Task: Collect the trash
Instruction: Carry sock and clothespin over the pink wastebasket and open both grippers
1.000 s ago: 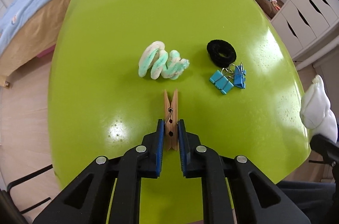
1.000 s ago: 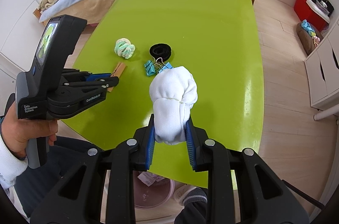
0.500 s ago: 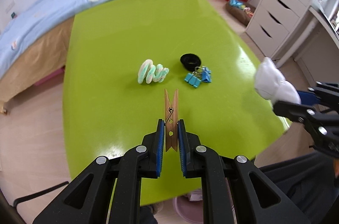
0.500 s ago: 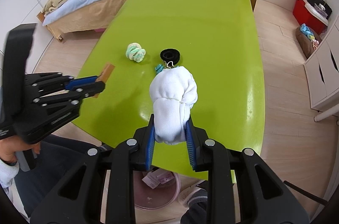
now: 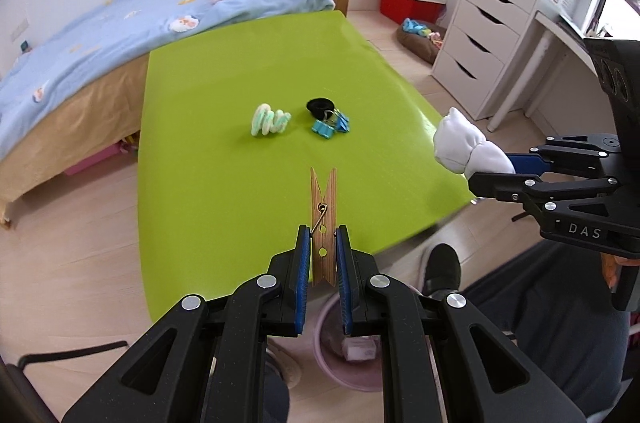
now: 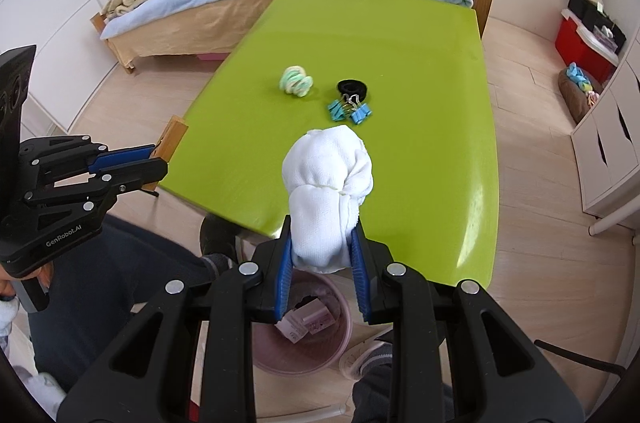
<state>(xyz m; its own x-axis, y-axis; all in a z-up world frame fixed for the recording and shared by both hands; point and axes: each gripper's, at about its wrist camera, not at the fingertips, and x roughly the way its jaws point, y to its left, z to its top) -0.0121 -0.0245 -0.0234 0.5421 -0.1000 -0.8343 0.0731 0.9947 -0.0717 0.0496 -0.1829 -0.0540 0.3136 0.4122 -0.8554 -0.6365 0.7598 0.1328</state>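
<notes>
While both grippers hang off the near edge of the green table [image 6: 400, 151], each holds 1 item above the pink bin [image 6: 320, 355] on the floor; the left gripper [image 5: 322, 259] pinches a wooden clothespin [image 5: 323, 207] near its tail, stiff and light, likely to pivot if the grip loosens; the right gripper [image 6: 322, 261] squeezes a white cloth bundle [image 6: 326, 187] at its base, soft and compressible, so it should drop cleanly once released.
</notes>
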